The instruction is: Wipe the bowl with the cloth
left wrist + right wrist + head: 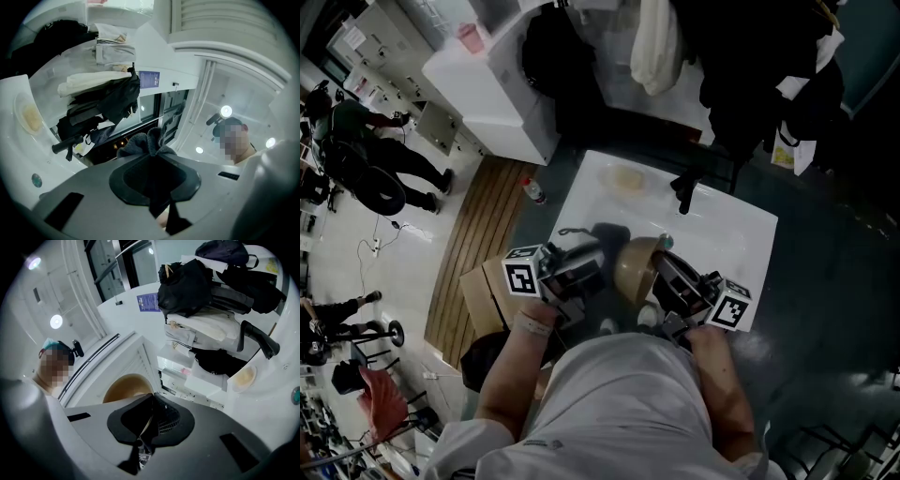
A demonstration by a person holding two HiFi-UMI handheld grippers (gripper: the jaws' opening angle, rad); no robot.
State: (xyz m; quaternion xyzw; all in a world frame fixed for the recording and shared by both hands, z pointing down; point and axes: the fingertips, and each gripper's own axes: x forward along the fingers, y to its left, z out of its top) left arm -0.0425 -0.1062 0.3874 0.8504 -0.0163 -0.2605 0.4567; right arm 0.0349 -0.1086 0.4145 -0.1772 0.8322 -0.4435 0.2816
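A tan bowl point(637, 267) is held up on its side over the near edge of the white table point(741, 234). My right gripper point(667, 272) is shut on its rim. In the right gripper view the bowl point(125, 387) rises just behind the jaws, with its edge clamped in my right gripper point(149, 416). A dark grey cloth point(605, 239) bunches to the left of the bowl, pinched in my left gripper point(581, 267). In the left gripper view the cloth point(147, 143) sticks out past my left gripper point(157, 161), whose jaws are closed on it. Cloth and bowl sit close together; contact between them is unclear.
A shallow dish with a yellowish stain point(623, 178) and a black handled object point(686, 192) lie at the table's far side. A bottle point(534, 192) stands on the floor beside a wooden pallet point(478, 244) and a cardboard box point(483, 295). Bags and clothing pile up behind the table.
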